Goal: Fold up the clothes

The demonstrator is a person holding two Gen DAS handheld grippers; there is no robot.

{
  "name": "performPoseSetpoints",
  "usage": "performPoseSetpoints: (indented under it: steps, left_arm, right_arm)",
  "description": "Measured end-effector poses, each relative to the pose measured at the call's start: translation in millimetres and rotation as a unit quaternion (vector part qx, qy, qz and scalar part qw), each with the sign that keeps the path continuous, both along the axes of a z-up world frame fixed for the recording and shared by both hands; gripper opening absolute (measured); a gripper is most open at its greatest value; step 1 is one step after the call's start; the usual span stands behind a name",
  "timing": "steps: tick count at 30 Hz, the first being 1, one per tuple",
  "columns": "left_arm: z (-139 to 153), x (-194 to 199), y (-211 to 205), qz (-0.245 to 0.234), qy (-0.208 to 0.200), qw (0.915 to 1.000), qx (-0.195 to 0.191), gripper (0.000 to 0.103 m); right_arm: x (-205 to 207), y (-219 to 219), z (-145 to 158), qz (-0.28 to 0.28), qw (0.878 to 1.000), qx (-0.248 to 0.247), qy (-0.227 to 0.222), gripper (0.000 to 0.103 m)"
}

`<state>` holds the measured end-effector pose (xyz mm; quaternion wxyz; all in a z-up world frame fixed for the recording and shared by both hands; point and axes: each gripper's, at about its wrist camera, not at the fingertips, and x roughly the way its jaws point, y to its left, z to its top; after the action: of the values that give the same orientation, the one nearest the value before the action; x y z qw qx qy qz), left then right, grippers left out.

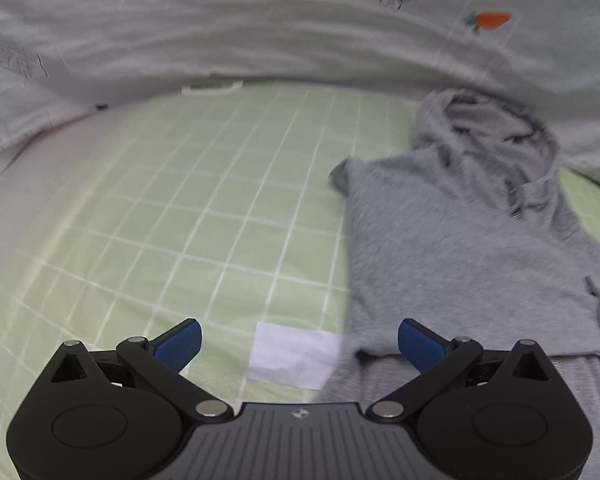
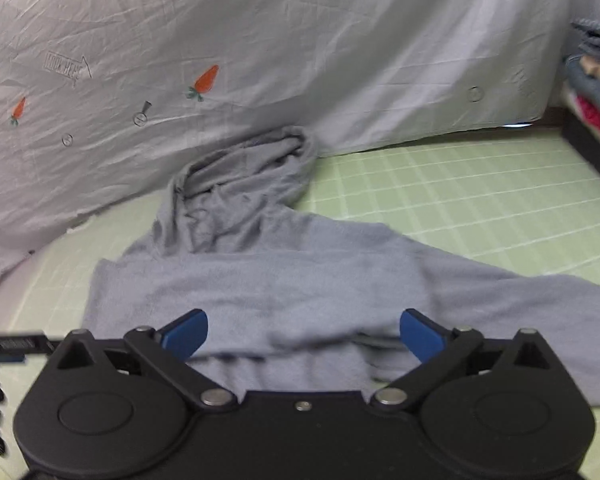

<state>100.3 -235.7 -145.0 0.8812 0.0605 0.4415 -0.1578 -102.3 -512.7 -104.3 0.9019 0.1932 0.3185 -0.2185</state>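
Observation:
A grey hoodie (image 1: 460,248) lies on the green checked sheet (image 1: 200,220), its hood bunched up against a white duvet. In the right wrist view the hoodie (image 2: 260,280) is spread flat, with one sleeve (image 2: 520,300) stretching out to the right. My left gripper (image 1: 299,344) is open over the sheet at the hoodie's left edge, with nothing between its blue pads. Above the hoodie's lower body my right gripper (image 2: 304,334) hangs open, holding nothing.
A white duvet (image 2: 300,60) printed with carrots is heaped behind the hoodie. A white paper slip (image 1: 292,356) lies on the sheet by the left gripper. A stack of clothes (image 2: 596,88) stands at the far right. Part of the other gripper (image 2: 16,346) shows at the left edge.

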Motion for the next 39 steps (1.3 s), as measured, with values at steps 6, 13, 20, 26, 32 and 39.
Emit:
performPoseSetpoints:
  steps: [6,13,20,26,32,39]
  left_arm:
    - [30,-32,-15,-0.014,-0.029,0.9984,-0.046,0.103]
    - [43,-58,-62,-0.057,-0.031,0.9947,-0.081,0.103]
    - [27,-61,-125,-0.091,-0.020,0.9944,-0.051,0.103]
    - [15,-45,-165,-0.122,0.010,0.9908,-0.058,0.093]
    - [2,-32,-202,-0.180,0.074,0.9760,-0.097,0.039]
    - [-20,-36,-235,-0.219,0.111,0.9660,-0.082,0.036]
  right_arm:
    - [-61,-5,-10,-0.050,0.998,-0.008,0.032,0.103]
    - [-107,-52,-23,-0.118,0.992,-0.018,0.050,0.103]
    - [-125,-111,-45,-0.170,0.983,-0.015,0.059,0.103]
    - [-130,-155,-65,-0.225,0.971,-0.030,0.071,0.103]
    - [-134,-168,-85,-0.232,0.968,-0.057,0.080,0.103]
    - [-134,-160,-92,-0.244,0.964,-0.090,0.057,0.103]
